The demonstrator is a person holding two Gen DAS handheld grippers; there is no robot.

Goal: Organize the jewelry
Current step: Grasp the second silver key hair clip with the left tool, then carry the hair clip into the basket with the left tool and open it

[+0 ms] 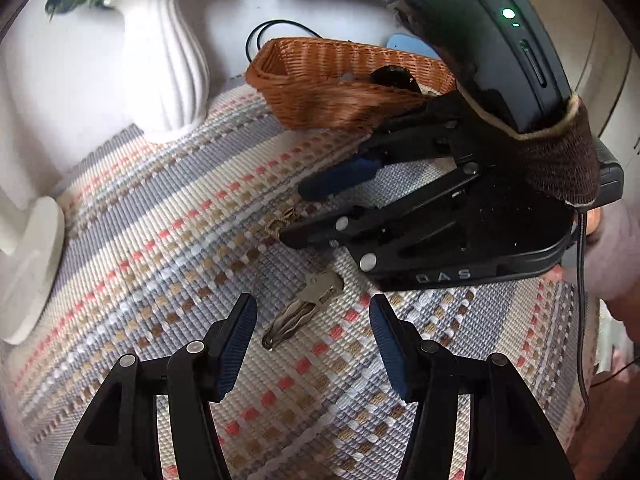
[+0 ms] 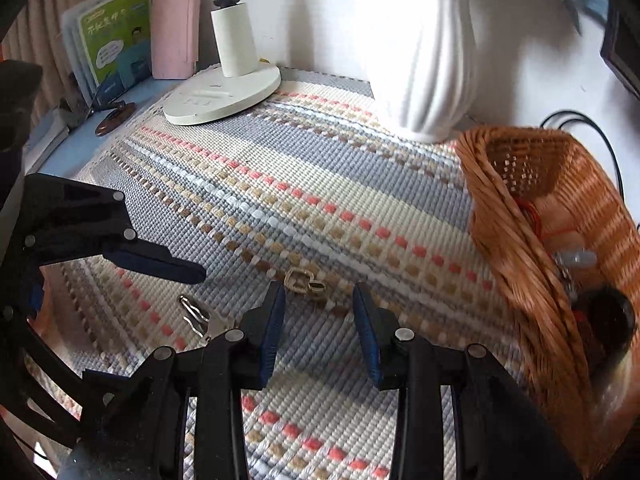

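Observation:
A silver hair clip [image 1: 304, 310] lies on the striped woven mat [image 1: 160, 216], just ahead of and between the tips of my left gripper [image 1: 313, 314], which is open and not touching it. A small gold buckle-shaped piece [image 2: 303, 281] rests right in front of my right gripper [image 2: 319, 298], also open with nothing held. In the left wrist view the right gripper [image 1: 298, 214] comes in from the right, its tips beside the gold piece [image 1: 280, 222]. In the right wrist view the hair clip [image 2: 195, 314] lies under one left finger [image 2: 168, 265].
A wicker basket [image 2: 504, 240] on the mat's right holds a dark round object [image 2: 604, 316], a red cord and a clear item. A white ribbed vase [image 2: 424, 60], a white lamp base [image 2: 224, 92], books [image 2: 112, 36] and a black cable stand behind.

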